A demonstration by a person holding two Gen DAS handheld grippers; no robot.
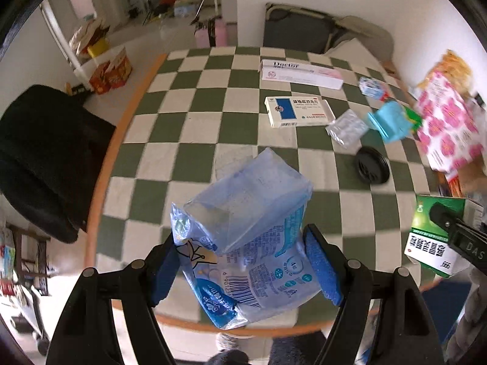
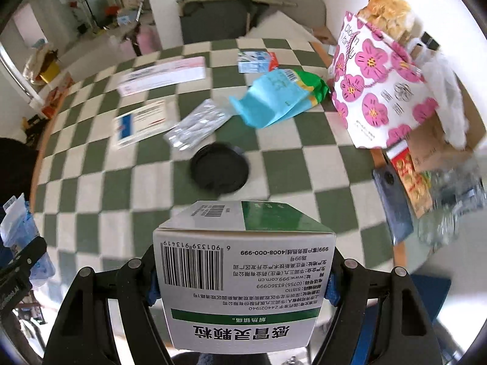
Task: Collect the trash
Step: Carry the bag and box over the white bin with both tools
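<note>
A crumpled blue plastic wrapper (image 1: 249, 200) with a barcode hangs above the green-and-white checked table (image 1: 213, 115), and my left gripper (image 1: 243, 243) is shut on it, blue pads pressing its sides. My right gripper (image 2: 243, 252) is shut on a green-and-white medicine box (image 2: 240, 289), also lifted off the table. In the left wrist view that box (image 1: 432, 237) shows at the right edge. The right wrist view catches the wrapper (image 2: 18, 228) at its left edge.
On the table lie a blue-and-white pill box (image 1: 295, 111), a long white-pink box (image 1: 301, 74), a blister pack (image 1: 347, 129), a black lid (image 1: 371, 165) and a light blue packet (image 1: 392, 120). A floral paper bag (image 1: 447, 127) stands at the right. A black chair (image 1: 45, 158) is left of the table.
</note>
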